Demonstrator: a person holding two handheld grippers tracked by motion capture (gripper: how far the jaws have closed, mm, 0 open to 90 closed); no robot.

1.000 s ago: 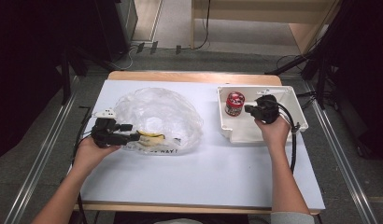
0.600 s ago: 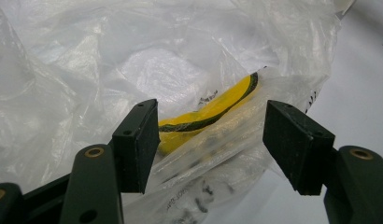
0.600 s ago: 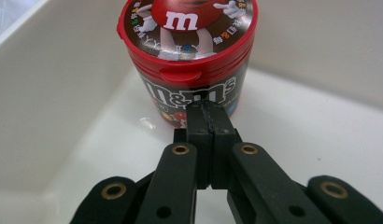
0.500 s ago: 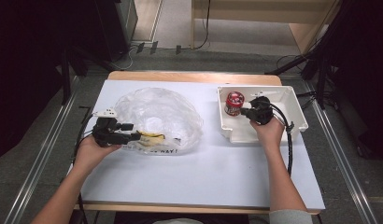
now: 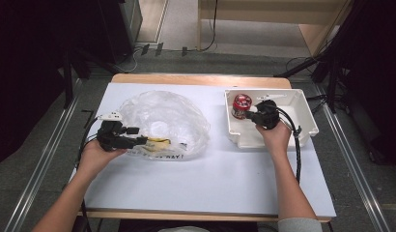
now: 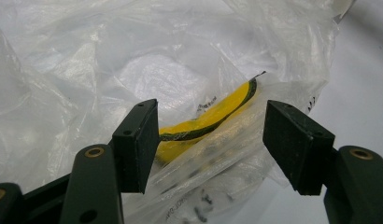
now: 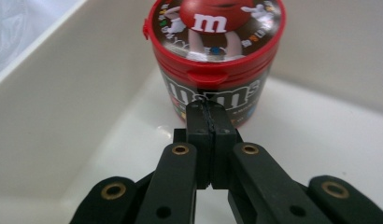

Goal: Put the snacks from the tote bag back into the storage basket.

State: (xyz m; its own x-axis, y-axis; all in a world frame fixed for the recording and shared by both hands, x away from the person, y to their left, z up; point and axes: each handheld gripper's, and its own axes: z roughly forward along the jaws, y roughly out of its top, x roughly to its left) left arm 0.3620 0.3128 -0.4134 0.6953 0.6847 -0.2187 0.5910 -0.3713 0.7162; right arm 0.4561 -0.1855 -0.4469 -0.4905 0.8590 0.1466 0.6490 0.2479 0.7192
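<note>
A crumpled clear plastic bag (image 5: 162, 118) lies on the left of the white table, with a yellow, dark-edged item (image 6: 213, 119) inside near its front edge. My left gripper (image 5: 140, 141) is open at that edge, its jaws on either side of the bag's fold (image 6: 210, 140). A red-lidded candy tub (image 5: 241, 105) stands upright in the left part of a white bin (image 5: 302, 108). My right gripper (image 5: 249, 116) is shut with nothing in it, and its tips (image 7: 209, 116) are right against the tub's (image 7: 213, 51) near side.
The white bin sits at the table's back right. A black cable (image 5: 296, 145) trails from the right gripper along the forearm. Bare white tabletop (image 5: 210, 183) spreads across the front and middle. Metal rails (image 5: 36, 169) run along both sides of the table.
My right gripper has moved left inside the bin, closer to the candy tub. The left gripper and the bag have stayed put.
</note>
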